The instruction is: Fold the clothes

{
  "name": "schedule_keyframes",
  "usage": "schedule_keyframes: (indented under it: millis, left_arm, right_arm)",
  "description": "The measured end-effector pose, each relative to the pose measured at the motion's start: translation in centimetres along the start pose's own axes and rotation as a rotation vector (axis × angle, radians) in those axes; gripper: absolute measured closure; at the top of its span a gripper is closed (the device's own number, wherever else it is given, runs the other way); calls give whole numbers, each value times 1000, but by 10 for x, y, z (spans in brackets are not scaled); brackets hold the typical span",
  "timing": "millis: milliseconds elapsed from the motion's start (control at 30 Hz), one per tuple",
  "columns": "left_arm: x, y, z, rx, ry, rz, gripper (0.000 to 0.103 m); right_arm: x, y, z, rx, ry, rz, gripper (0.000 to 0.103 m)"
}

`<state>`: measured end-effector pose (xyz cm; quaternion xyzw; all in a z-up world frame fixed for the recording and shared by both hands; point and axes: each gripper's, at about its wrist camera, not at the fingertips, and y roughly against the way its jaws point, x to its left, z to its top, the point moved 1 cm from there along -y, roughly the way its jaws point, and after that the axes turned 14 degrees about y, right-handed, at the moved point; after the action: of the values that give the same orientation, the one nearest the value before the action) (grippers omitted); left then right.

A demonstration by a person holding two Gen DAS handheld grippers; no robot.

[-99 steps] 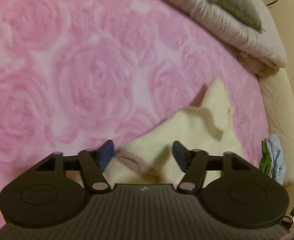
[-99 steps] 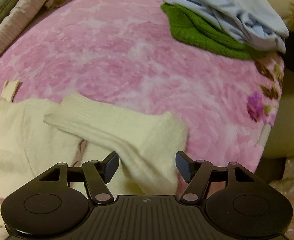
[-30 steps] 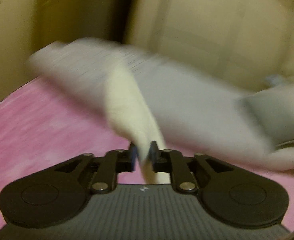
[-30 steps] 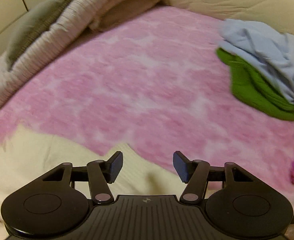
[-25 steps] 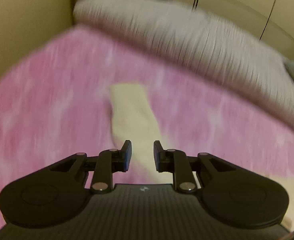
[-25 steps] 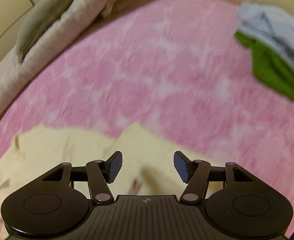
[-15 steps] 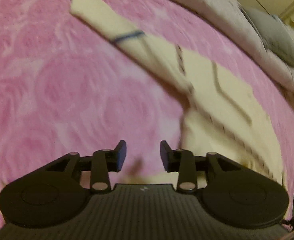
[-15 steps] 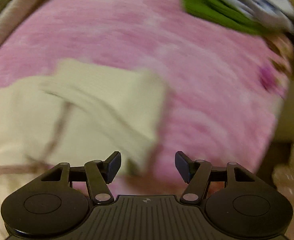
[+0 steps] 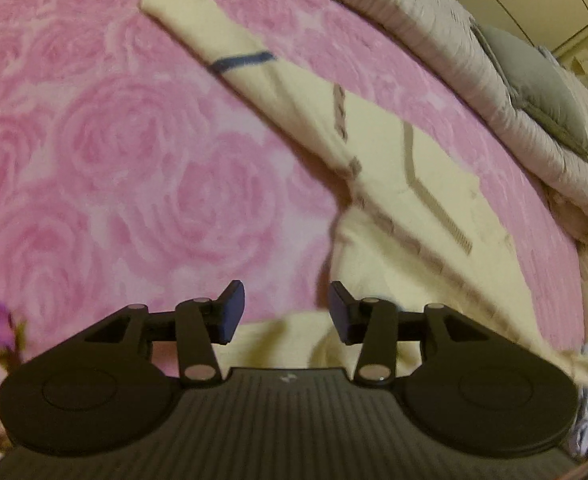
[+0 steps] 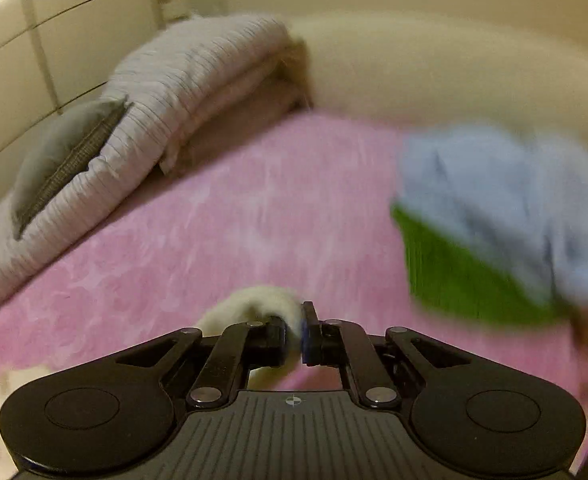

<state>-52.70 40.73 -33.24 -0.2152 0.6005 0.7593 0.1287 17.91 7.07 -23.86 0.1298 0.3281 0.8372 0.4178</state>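
Note:
A cream sweater lies spread on the pink rose-patterned blanket, one sleeve with a blue stripe stretched out to the far left. My left gripper is open and empty, hovering over the sweater's near edge. My right gripper is shut on a bunched piece of the cream sweater and holds it above the pink blanket. The view is blurred by motion.
A folded grey-white duvet with a grey pillow lies along the far edge; it also shows in the right wrist view. A light blue garment on a green one sits at the right.
My left gripper let go of the sleeve, which now lies stretched out flat, and it opened wider. My right gripper shut on the sweater's other part and lifted it.

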Motion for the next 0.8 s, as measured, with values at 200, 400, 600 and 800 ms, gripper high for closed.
schedule_keyframes:
  millis: [200, 400, 600, 800]
  left_arm:
    - [18, -7, -14, 46, 9, 54, 61]
    - [41, -19, -12, 87, 71, 46, 58]
    - [54, -24, -11, 110, 84, -15, 58]
    - [69, -28, -1, 146, 125, -97, 57]
  right_arm:
    - [-21, -55, -26, 361, -210, 42, 58]
    - [57, 14, -123, 519, -412, 331, 52]
    - [193, 56, -201, 696, -732, 763, 52]
    - [260, 59, -255, 695, -932, 713, 52]
